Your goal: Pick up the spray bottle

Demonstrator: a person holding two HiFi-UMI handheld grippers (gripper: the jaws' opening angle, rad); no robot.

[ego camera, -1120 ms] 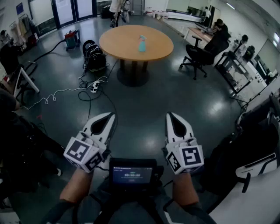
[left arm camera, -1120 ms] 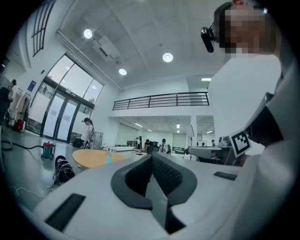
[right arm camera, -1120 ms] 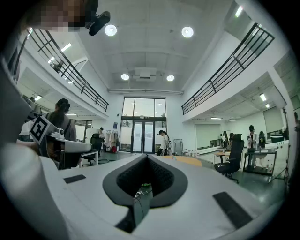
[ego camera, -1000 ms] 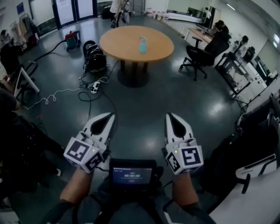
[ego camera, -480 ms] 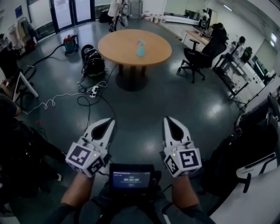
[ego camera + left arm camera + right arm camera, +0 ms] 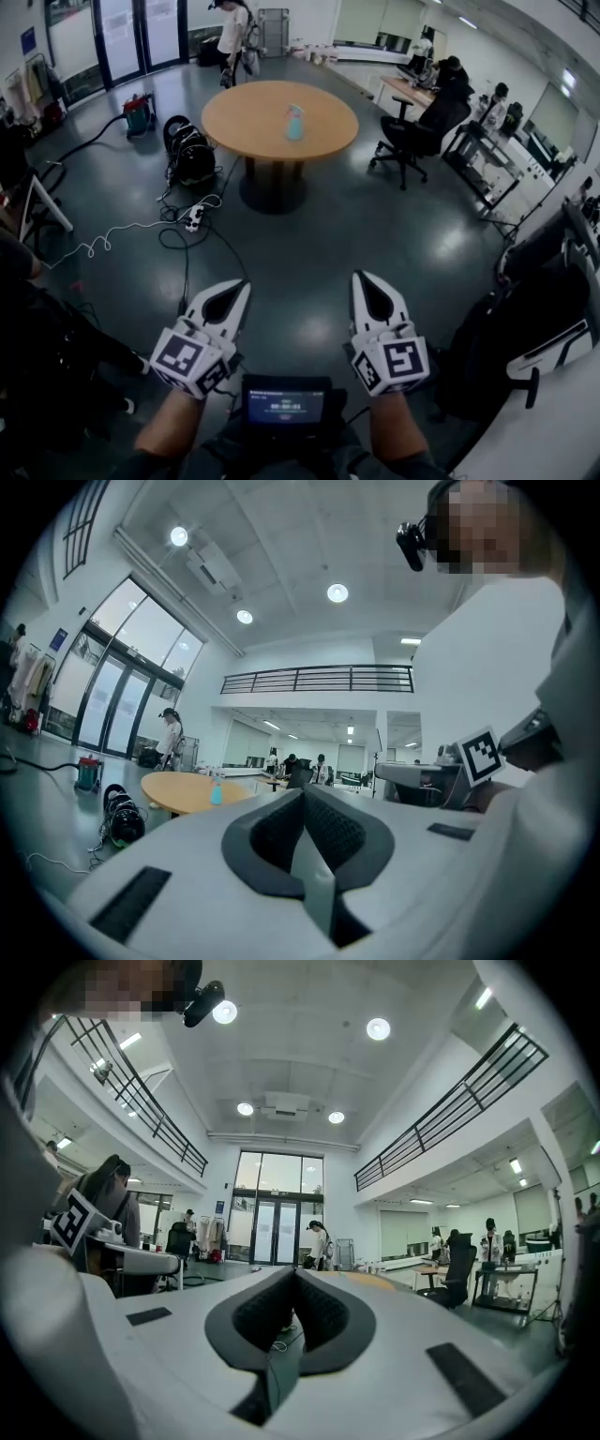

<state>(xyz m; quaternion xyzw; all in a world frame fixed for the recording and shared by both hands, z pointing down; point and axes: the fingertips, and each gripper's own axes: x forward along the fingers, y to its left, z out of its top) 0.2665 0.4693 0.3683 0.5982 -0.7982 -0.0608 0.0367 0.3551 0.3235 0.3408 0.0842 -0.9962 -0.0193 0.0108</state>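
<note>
Head view, one spray bottle (image 6: 294, 123) on table (image 6: 251, 120), left gripper (image 6: 240, 286), right gripper (image 6: 362, 278), jaws together

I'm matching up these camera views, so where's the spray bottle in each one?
Head view: spray bottle upper centre, standing on the round table.
Left gripper view: spray bottle left of centre, on that table.
Right gripper view: not visible.
Shared landmark: the round table, a sliver in the right gripper view.

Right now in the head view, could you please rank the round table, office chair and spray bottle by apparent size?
Largest to smallest:
1. round table
2. office chair
3. spray bottle
</note>
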